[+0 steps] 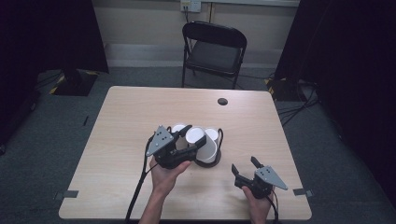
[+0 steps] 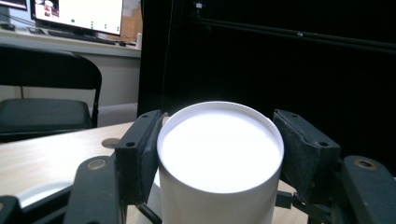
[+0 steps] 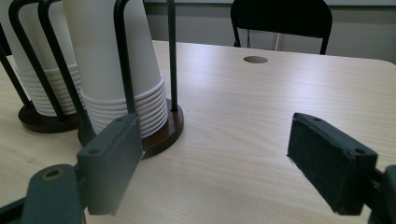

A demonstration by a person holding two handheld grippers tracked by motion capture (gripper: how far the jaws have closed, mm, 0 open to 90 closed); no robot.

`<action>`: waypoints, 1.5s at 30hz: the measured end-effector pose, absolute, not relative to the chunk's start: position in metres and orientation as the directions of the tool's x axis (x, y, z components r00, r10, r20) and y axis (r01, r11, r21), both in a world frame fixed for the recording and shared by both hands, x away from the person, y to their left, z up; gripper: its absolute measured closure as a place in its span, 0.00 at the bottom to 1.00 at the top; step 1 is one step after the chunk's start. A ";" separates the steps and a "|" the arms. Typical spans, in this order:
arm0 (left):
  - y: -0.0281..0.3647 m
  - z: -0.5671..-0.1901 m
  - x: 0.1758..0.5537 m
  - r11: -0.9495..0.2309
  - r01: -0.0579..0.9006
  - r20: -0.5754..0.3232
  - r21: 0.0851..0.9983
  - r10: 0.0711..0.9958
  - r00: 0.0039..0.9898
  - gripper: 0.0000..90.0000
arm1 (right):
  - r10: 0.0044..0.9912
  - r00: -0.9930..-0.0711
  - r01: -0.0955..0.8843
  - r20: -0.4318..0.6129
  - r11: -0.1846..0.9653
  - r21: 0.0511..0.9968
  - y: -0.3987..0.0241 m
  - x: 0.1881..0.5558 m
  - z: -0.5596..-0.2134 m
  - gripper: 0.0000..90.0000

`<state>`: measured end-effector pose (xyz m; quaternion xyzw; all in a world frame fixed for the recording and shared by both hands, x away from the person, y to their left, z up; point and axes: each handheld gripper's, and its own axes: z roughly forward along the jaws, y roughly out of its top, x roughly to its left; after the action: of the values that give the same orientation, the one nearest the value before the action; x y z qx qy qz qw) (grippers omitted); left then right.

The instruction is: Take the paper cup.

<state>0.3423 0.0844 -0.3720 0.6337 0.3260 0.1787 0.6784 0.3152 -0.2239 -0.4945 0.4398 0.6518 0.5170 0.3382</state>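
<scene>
White cup [image 2: 219, 158] clamped in left gripper [image 1: 195, 140] — table edge [image 1: 299, 186] well apart.

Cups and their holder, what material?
White upturned cup gripped by the left claw: likely paper, matte, with rolled rims visible on the stack. Holder rods: thin black, probably metal wire. Round dark base: glossy brown, possibly wood.

Left gripper [image 1: 190, 140] sits mid-frame, its 2 jaws clamped tight (hand [image 1: 166, 176] underneath). Right gripper [image 1: 246, 168] rests lower right, jaws spread wide with nothing between.
</scene>
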 end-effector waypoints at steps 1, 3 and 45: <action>0.085 -0.374 0.342 0.133 0.179 -0.222 0.975 0.655 0.722 0.39 | 0.923 -0.385 0.223 0.014 0.079 0.972 -0.224 0.315 -0.494 0.19; 0.084 -0.377 0.341 0.139 0.195 -0.238 0.971 0.654 0.718 0.39 | 0.922 -0.387 0.229 0.015 0.080 0.970 -0.223 0.316 -0.494 0.20; 0.116 -0.416 0.316 0.325 0.425 -0.534 0.845 0.534 0.656 0.39 | 0.693 -0.710 -0.054 -0.123 0.120 0.991 -0.149 0.277 -0.472 0.48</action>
<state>0.3157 0.1159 -0.4163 0.5798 0.4132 0.0388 0.7011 0.2767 -0.1494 -0.4724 0.2332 0.6853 0.6208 0.3009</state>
